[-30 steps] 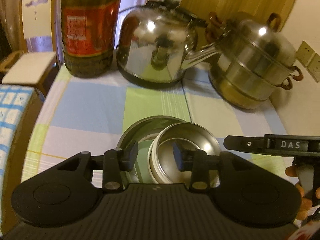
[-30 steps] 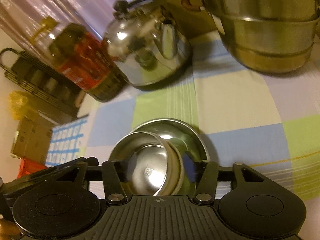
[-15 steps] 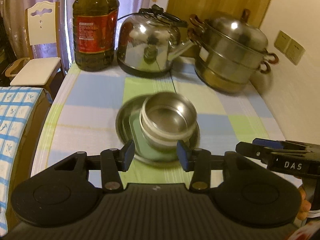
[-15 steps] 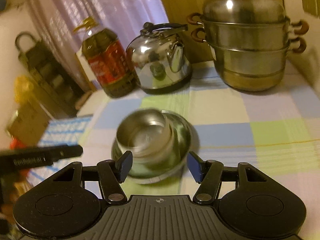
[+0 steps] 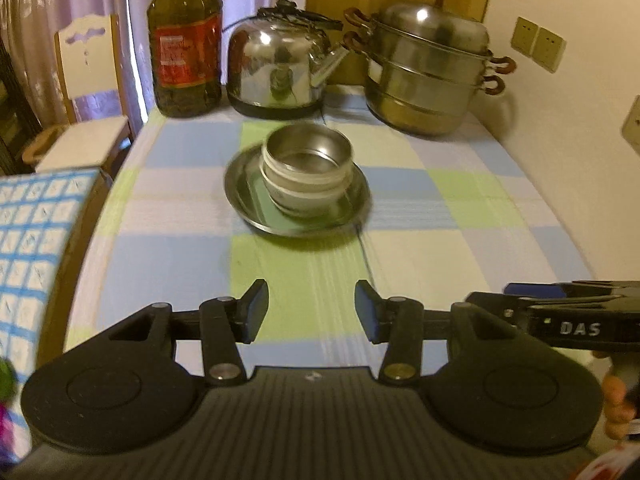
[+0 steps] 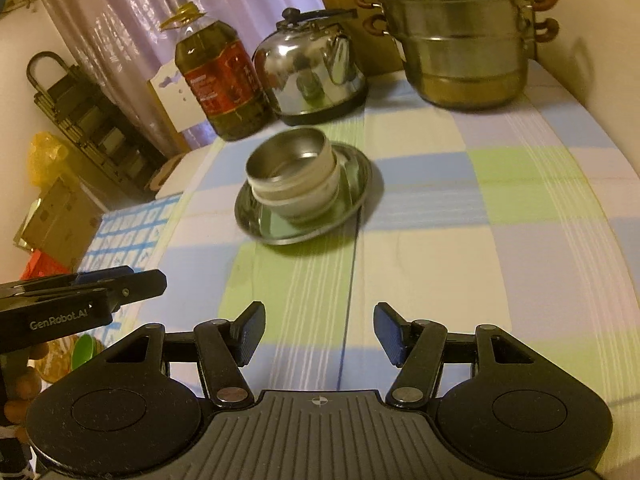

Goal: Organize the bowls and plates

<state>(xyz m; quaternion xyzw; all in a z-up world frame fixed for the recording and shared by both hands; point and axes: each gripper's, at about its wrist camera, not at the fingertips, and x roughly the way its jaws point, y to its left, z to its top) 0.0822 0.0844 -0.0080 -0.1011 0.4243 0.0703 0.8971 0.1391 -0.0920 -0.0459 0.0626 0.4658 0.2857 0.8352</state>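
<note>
On the checked tablecloth [image 5: 420, 240] in front of you stand one steel plate [image 5: 256, 204] and two bowls nested on it: a steel bowl [image 5: 308, 148] sitting inside a white-rimmed bowl [image 5: 300, 196], both leaning slightly. Behind them along the back edge stand one oil bottle [image 5: 185, 40], one kettle [image 5: 280, 68] and one stacked steamer pot [image 5: 428, 72]. Your left gripper [image 5: 311, 311] hangs over bare cloth near you, well apart from the plate, its jaws parted with nothing between them. Your right gripper [image 6: 319, 334] hangs likewise, jaws spread and empty, touching nothing. The top bowl looks empty; what the lower bowl holds beyond the steel one cannot be told. The plate carries only the bowl stack.
</note>
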